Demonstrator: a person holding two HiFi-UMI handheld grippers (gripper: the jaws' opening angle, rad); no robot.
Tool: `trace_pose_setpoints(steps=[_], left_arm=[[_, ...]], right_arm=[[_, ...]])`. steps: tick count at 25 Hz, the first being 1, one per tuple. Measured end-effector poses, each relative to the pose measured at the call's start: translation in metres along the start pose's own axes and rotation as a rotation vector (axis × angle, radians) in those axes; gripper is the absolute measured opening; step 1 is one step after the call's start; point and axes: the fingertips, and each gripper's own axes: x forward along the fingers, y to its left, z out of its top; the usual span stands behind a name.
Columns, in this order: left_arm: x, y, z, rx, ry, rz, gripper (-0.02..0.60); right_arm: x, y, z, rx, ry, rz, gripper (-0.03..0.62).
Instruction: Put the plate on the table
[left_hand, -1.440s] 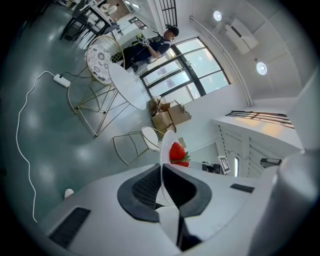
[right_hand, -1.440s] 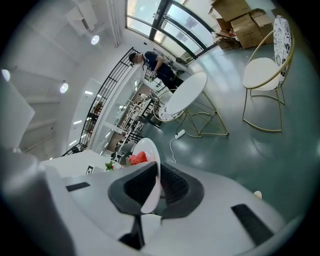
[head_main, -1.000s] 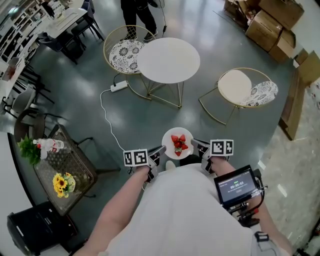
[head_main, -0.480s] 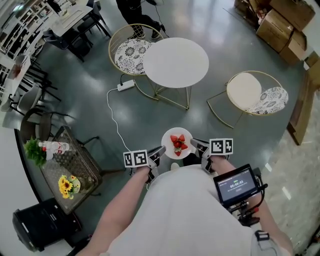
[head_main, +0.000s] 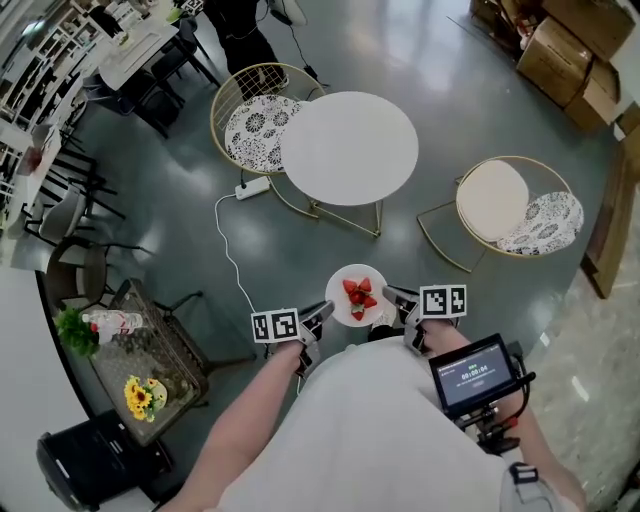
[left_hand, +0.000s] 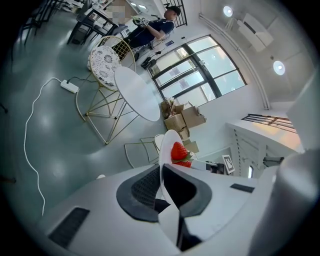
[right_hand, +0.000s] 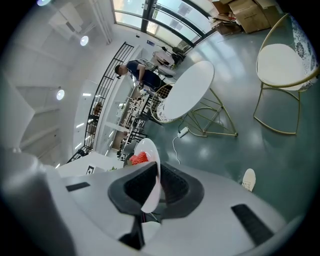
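Left tongs (head_main: 322, 313) and right tongs (head_main: 392, 298) each clamp a rim of the plate (head_main: 372, 278), strawberries (head_main: 359, 294) on it. The round white surface (head_main: 350, 148) is well ahead.

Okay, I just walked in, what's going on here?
A person holds a plate of strawberries between two handheld tongs. The left tongs are clamped on its left rim and the right tongs on its right rim. The plate hangs above the floor, short of the round white table ahead, and is not yet set down.
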Motion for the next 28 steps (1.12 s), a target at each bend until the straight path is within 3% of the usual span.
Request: trace_pose_setpoints(steps=[4, 10, 20, 28], left_arm=[[0.009, -0.003, 0.008, 0.002, 0.0, -0.006, 0.014], [0.045, -0.021, 0.047, 0.008, -0.021, 0.019, 0.014], [0.063, -0.029, 0.087, 0.036, -0.055, 0.067, 0.014], [0.062, -0.028, 0.117, -0.016, -0.101, 0.016, 0.014]], right_arm=[[-0.002, -0.003, 0.013, -0.01, -0.001, 0.0, 0.028], [-0.007, -0.018, 0.07, -0.042, 0.01, 0.006, 0.028], [-0.004, -0.014, 0.115, -0.097, 0.005, 0.045, 0.028], [0.006, -0.015, 0.129, -0.008, -0.036, 0.064, 0.028]])
